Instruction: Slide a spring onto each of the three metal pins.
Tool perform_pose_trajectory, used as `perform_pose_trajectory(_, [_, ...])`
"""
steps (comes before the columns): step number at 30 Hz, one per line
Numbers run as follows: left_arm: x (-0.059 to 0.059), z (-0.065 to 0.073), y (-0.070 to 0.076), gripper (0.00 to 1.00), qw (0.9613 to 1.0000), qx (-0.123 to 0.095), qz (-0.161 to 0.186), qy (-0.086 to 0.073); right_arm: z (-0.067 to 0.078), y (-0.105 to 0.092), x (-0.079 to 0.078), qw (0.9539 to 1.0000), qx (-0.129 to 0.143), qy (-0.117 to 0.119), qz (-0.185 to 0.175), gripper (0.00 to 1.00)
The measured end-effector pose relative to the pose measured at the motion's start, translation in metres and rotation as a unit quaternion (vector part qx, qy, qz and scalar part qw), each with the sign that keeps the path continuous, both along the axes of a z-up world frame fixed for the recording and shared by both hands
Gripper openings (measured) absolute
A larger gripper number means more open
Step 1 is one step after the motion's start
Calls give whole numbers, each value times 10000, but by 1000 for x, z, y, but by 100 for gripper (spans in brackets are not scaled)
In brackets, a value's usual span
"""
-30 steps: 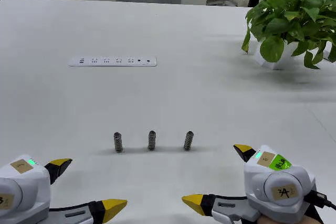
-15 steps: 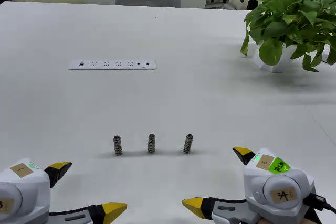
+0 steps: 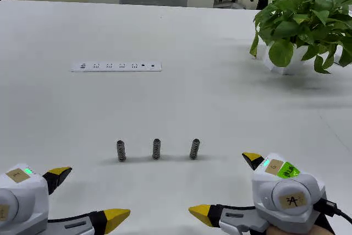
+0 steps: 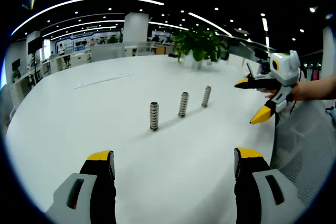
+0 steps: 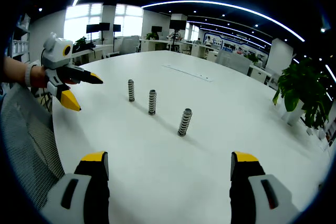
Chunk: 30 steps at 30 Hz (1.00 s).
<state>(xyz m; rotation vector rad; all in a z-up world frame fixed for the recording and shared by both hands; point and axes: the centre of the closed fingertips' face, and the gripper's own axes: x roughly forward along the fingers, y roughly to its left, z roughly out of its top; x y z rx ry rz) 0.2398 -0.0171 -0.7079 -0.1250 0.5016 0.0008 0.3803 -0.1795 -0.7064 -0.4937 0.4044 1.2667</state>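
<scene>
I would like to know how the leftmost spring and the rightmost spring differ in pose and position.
The leftmost spring stands straight up; the rightmost spring leans, its top tipped right in the head view. The leftmost spring sits nearer the left claw, the rightmost spring nearer the right claw. Both are grey coils standing free on the white table.

Three springs (image 3: 157, 148), two hand-held grippers (image 3: 88, 193) (image 3: 224, 184), one power strip (image 3: 116, 66), one potted plant (image 3: 300, 15), one table (image 3: 220, 108)
</scene>
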Motion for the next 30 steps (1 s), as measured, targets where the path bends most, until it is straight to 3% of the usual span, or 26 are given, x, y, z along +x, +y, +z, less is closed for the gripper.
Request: perform_pose_trajectory(30, [0, 2, 1, 96, 10000, -7, 7, -46, 2, 0, 2, 10000, 20, -18, -26, 98])
